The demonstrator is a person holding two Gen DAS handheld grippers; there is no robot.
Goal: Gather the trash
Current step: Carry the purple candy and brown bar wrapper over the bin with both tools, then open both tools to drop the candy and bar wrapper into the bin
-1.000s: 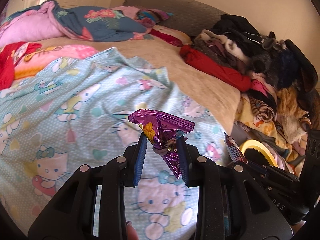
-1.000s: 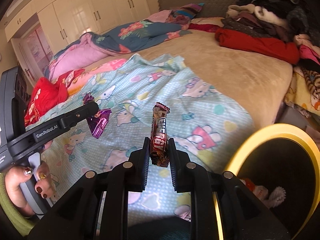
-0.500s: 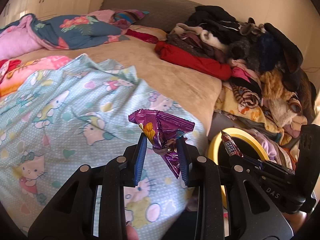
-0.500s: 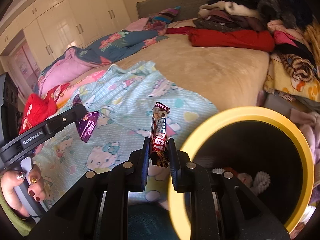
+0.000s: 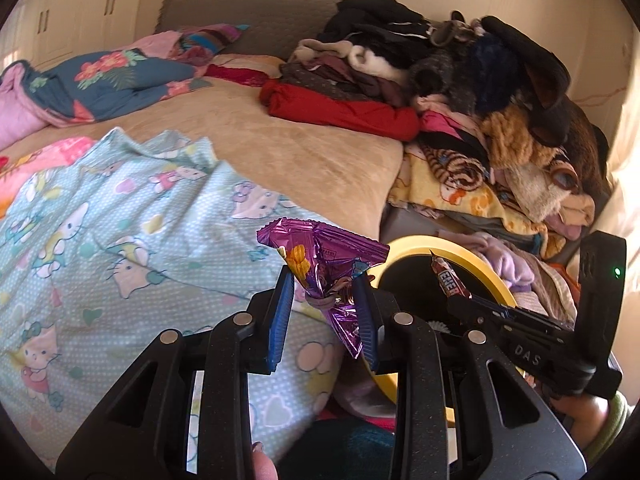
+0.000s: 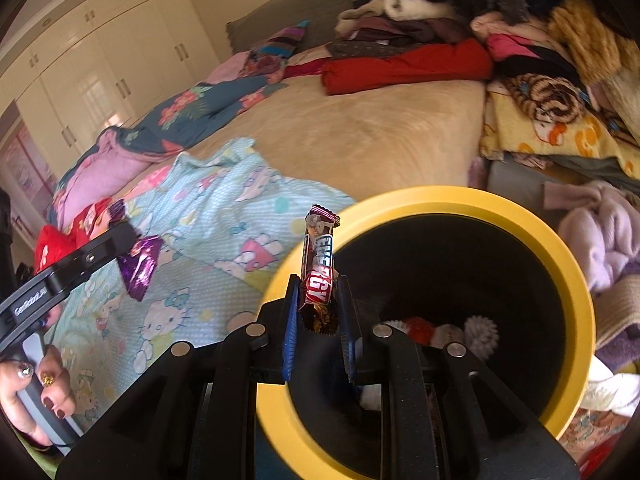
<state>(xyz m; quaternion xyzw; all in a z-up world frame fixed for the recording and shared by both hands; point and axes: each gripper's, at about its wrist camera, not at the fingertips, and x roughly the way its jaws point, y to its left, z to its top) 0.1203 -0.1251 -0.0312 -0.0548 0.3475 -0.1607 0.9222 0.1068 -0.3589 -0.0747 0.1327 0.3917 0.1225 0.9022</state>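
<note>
Left gripper: clamped on crumpled purple wrapper, held over the edge of the bed.
Right gripper: clamped on bar wrapper, upright, above the bin's near rim.
Bin: yellow rim, dark inside, beside the bed; some red and white items at the bottom.
Bed: cartoon sheet, clothes pile at the far side.
</note>
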